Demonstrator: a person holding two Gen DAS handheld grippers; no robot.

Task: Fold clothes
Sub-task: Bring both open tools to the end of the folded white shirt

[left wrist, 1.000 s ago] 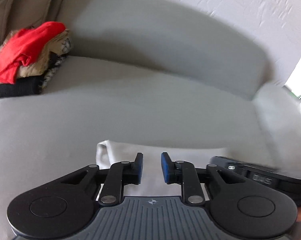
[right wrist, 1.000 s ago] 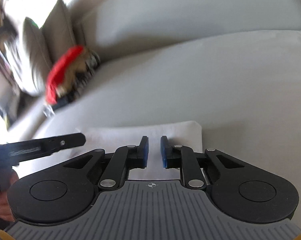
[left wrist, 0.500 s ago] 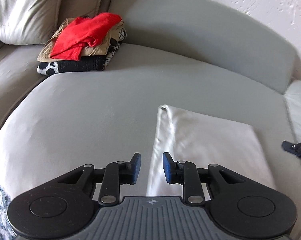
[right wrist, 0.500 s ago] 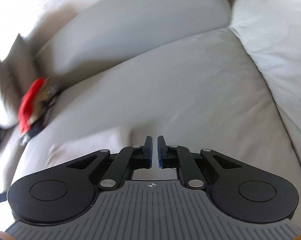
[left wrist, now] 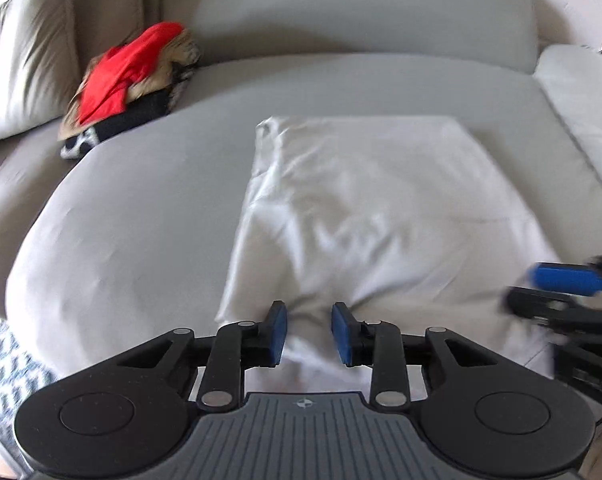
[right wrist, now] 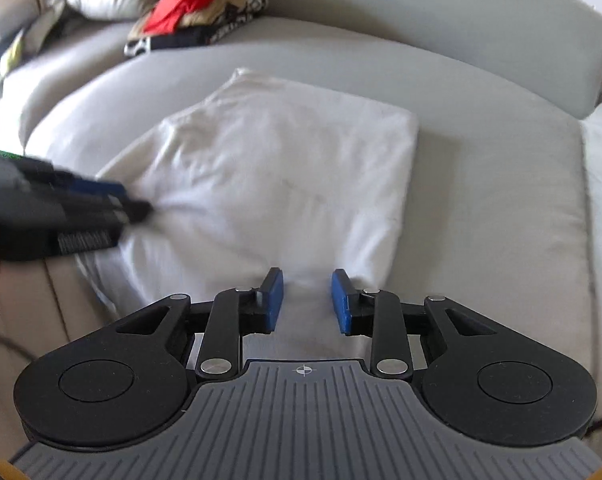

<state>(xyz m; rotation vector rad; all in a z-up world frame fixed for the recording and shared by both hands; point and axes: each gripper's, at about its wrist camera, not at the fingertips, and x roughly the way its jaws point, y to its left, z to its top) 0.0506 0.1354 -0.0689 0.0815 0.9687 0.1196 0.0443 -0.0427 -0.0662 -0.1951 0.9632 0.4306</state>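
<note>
Two grippers sit at the near edge of a folded white garment (left wrist: 365, 208) lying flat on a grey sofa seat (left wrist: 141, 208). Left gripper (left wrist: 309, 334): jaws parted, blue pads on either side of a raised crease of cloth — not clamped on it. Right gripper (right wrist: 307, 300): jaws likewise spread, cloth between the pads, no grip. A pile of clothes (right wrist: 197, 12), red piece on top, rests at the far left of the seat, well apart from the garment, beside a beige cushion (left wrist: 25, 60).
</note>
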